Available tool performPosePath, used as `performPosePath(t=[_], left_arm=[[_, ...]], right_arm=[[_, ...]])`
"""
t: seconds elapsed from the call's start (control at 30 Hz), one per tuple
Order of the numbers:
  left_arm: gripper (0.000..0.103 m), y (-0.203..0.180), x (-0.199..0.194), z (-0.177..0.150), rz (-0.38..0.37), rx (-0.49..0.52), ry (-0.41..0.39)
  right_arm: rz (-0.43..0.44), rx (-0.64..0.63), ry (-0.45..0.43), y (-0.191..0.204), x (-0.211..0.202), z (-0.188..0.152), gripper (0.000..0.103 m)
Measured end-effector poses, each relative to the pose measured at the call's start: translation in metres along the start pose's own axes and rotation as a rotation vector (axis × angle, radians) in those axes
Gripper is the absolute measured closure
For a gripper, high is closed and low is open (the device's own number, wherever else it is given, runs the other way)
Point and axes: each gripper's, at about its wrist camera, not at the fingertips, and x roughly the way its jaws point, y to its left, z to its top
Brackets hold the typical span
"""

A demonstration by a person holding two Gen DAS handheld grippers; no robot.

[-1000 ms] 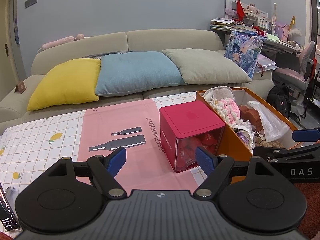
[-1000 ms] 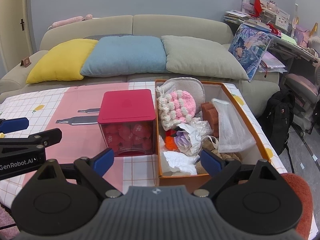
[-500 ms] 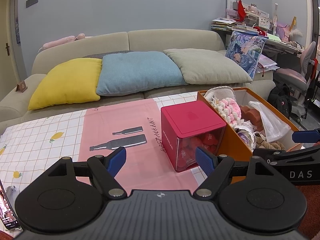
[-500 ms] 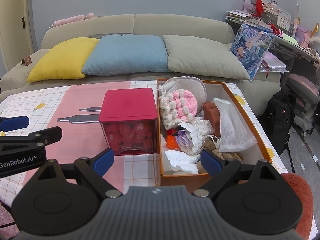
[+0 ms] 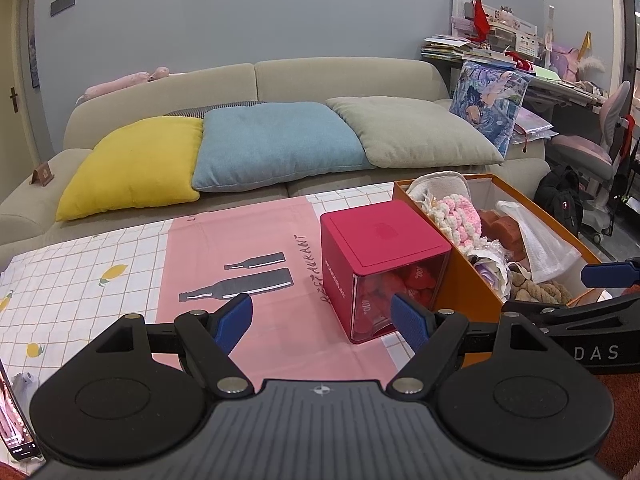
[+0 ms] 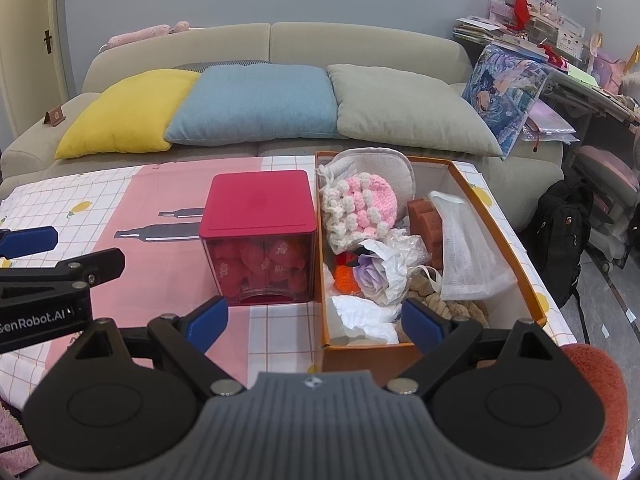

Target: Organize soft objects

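An orange cardboard box (image 6: 496,220) on the table holds several soft things: a pink and cream crocheted piece (image 6: 362,206), a purple fabric flower (image 6: 374,272), a white mesh bag (image 6: 466,248), a brown sponge (image 6: 422,216) and white tissue (image 6: 366,314). The box also shows in the left wrist view (image 5: 460,280). A red lidded cube box (image 6: 260,236) stands left of it and touches it. My right gripper (image 6: 314,318) is open and empty before the box's near end. My left gripper (image 5: 322,318) is open and empty, near the cube (image 5: 380,264).
The table wears a pink and white checked cloth (image 5: 120,264). A sofa with yellow, blue and grey cushions (image 6: 256,108) stands behind it. A black backpack (image 6: 564,236) and a cluttered desk are at the right. A phone (image 5: 12,420) lies at the table's left edge.
Both grippers have drifted slightly; the views shift a little. Nothing was taken hold of or moved.
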Motion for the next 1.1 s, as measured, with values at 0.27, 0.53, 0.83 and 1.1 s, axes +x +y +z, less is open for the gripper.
performPosePath(t=[0.27, 0.53, 0.83, 1.1], left_arm=[[0.011, 0.0001, 0.0003, 0.0001, 0.001, 0.0, 0.0], [0.011, -0.0002, -0.0006, -0.0002, 0.0, 0.001, 0.002], [0.011, -0.0009, -0.001, -0.0004, 0.002, 0.002, 0.004], [0.011, 0.0009, -0.0034, -0.0003, 0.004, -0.009, -0.004]], right_arm=[[-0.001, -0.002, 0.001, 0.0004, 0.0004, -0.0002, 0.007], [0.004, -0.009, 0.003, 0.0005, 0.001, -0.0009, 0.006], [0.012, -0.004, 0.013, -0.0016, 0.0023, -0.0013, 0.006], [0.015, -0.02, 0.014, 0.0018, 0.0021, -0.0014, 0.006]])
